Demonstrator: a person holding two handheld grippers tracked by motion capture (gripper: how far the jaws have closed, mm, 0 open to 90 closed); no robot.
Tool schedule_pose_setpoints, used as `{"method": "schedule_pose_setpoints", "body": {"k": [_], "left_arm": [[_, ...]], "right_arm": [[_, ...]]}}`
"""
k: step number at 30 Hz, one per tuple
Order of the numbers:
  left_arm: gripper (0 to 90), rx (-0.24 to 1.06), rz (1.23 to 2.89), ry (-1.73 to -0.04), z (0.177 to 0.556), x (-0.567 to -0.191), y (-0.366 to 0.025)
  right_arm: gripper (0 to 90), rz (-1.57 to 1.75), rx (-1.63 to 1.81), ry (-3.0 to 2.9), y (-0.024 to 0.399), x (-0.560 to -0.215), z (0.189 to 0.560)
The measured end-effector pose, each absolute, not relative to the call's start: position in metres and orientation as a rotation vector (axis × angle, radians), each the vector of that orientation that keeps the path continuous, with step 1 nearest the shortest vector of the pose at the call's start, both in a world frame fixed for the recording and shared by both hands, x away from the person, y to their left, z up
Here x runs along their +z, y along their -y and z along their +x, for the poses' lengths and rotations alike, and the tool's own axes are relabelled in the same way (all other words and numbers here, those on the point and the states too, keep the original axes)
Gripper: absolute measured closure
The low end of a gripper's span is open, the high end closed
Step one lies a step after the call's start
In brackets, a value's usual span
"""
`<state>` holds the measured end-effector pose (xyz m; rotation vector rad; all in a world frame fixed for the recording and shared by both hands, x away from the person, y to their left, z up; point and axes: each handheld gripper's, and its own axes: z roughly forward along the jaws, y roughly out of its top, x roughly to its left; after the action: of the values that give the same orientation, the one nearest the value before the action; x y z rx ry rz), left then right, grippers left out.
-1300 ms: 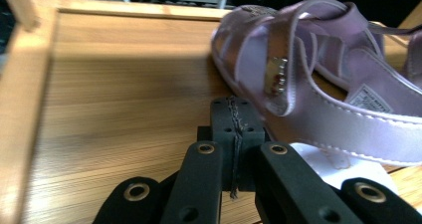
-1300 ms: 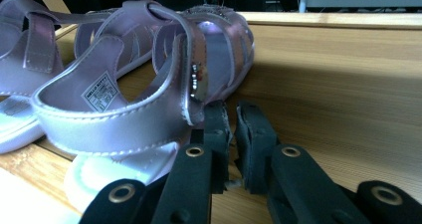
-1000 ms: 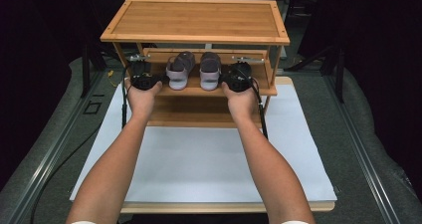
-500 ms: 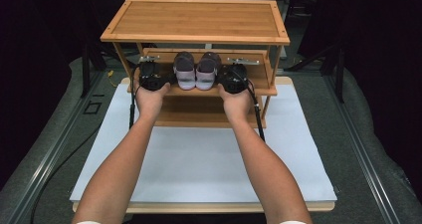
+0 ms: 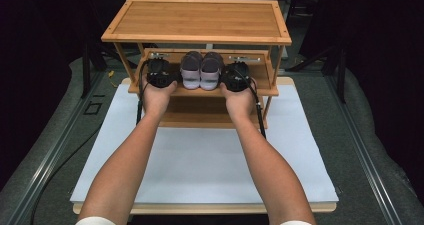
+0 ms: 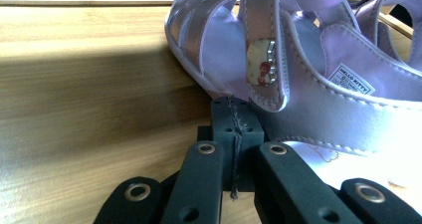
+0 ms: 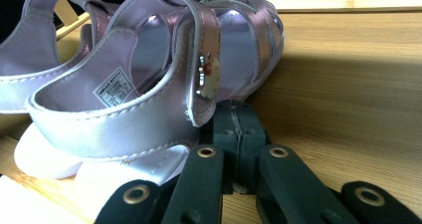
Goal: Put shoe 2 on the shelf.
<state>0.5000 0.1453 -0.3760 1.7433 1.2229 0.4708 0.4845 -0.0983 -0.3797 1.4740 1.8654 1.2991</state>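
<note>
Left gripper (image 6: 235, 115) fingers pressed flat together, nothing between them, tips set against the outer side of the left sandal (image 6: 298, 69) near its sole. Right gripper (image 7: 239, 120) fingers likewise closed pad to pad on nothing, having just finished closing, tips against the outer side of the right sandal (image 7: 149, 84) below its strap. From the high view, left gripper (image 5: 160, 75) and right gripper (image 5: 235, 76) flanking the pair on the middle shelf (image 5: 260, 91) of the wooden rack (image 5: 200, 20), each held in a hand, forearms reaching in from below.

Compared with a second ago: left sandal (image 5: 191, 70) and right sandal (image 5: 212, 70) now side by side and touching, where a gap lay between them; left gripper closer in toward the middle of the shelf; right gripper much where it was.

Sandals of shiny lilac synthetic leather, broad curved straps with pale stitching along the edges, a small cartoon-cat badge on each strap, a white printed label inside the heel, white insole. Rack of warm bamboo-like wood with fine straight grain, flat rimmed top, slim legs. Fingers matte black, blocky, with brass-ringed pivots on the links. Rack standing on a white sheet (image 5: 200, 170) over the tabletop (image 5: 200, 208), grey carpet around.
</note>
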Motion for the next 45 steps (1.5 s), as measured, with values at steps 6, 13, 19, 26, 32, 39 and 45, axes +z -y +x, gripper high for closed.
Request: {"method": "schedule_pose_setpoints", "body": {"k": [6,13,19,26,32,39,45], "left_arm": [[90.0,0.432,1.745,-1.229,0.503,-0.376,-0.143],[90.0,0.468,1.761,-1.224,0.501,-0.376,-0.144],[89.9,0.471,1.733,-1.207,0.491,-0.374,-0.151],[89.8,0.437,1.754,-1.179,0.477,-0.364,-0.163],[89.9,0.407,1.719,-1.136,0.452,-0.362,-0.17],[89.7,0.399,1.737,-1.06,0.423,-0.364,-0.175],[89.8,0.403,1.727,-1.033,0.402,-0.372,-0.187]], "right_arm": [[90.0,1.493,1.298,-1.853,0.102,-0.38,0.486],[87.6,1.498,1.296,-1.852,0.104,-0.38,0.485],[85.8,1.435,1.286,-1.841,0.108,-0.378,0.474],[84.3,1.391,1.32,-1.863,0.111,-0.372,0.456],[83.6,1.341,1.314,-1.868,0.117,-0.367,0.429],[83.7,1.276,1.291,-1.912,0.125,-0.37,0.404],[85.5,1.261,1.324,-1.937,0.141,-0.372,0.383]]}}
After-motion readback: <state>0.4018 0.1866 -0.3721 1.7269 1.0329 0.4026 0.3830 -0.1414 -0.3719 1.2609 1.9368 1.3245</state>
